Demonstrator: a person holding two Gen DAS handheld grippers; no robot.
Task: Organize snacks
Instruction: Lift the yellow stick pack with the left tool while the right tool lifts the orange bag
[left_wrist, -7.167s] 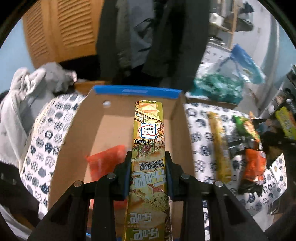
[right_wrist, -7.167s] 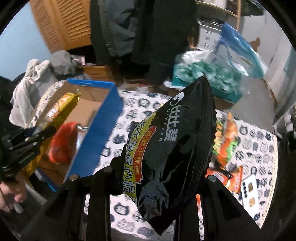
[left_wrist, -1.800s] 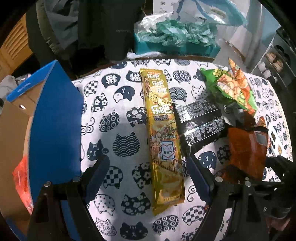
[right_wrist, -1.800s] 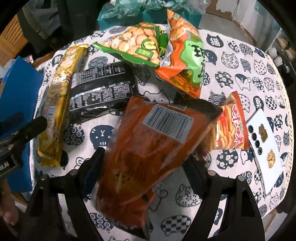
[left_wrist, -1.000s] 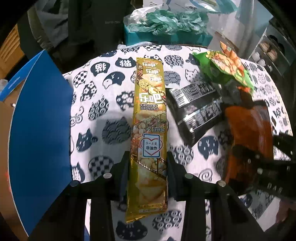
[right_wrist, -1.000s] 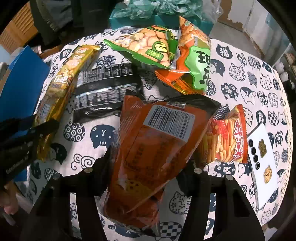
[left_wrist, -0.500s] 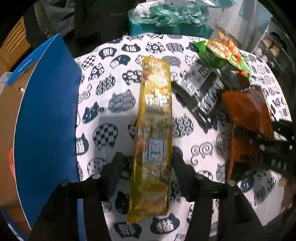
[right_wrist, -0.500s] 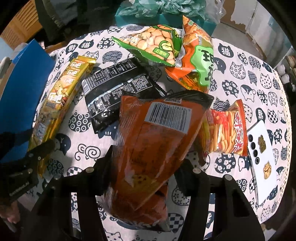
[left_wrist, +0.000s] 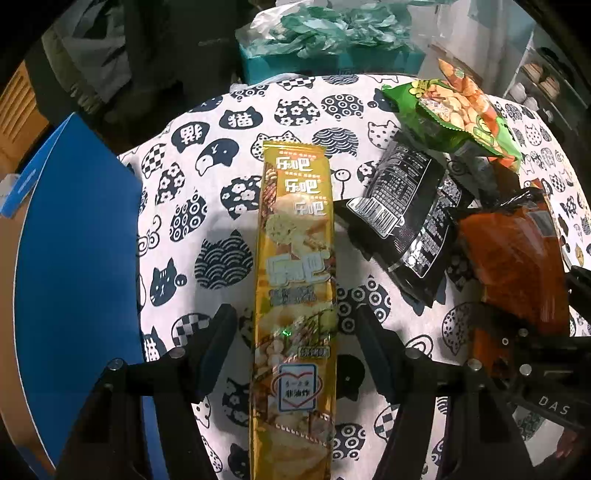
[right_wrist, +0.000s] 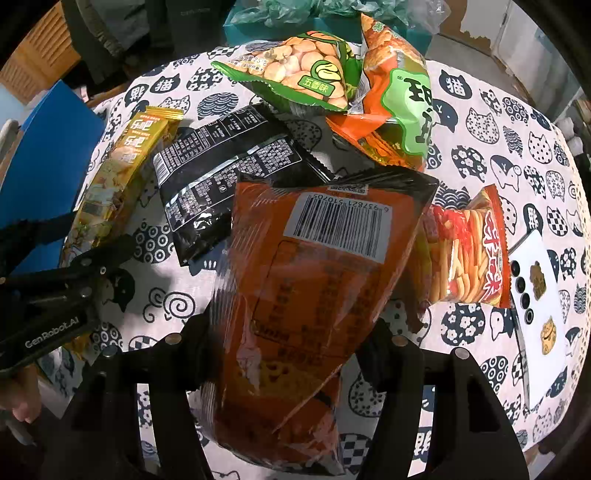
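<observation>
A round table (left_wrist: 207, 206) under a cat-print cloth fills both views. A blue-walled cardboard box (left_wrist: 74, 277) is seen at nine o'clock in the left wrist view. The orange bag (right_wrist: 306, 280) is pinched at its lower part between the right gripper (right_wrist: 284, 339), its barcode end reaching toward twelve o'clock. The long gold packet (left_wrist: 295, 295) lies flat on the cloth, running from six to twelve o'clock between the fingers of the left gripper (left_wrist: 291, 325), whose jaws have just been opening and stand clear of it on both sides. A black bag (left_wrist: 402, 225) lies at two o'clock of the packet, with a green bag (right_wrist: 295, 74) and a red packet (right_wrist: 469, 254) beyond.
</observation>
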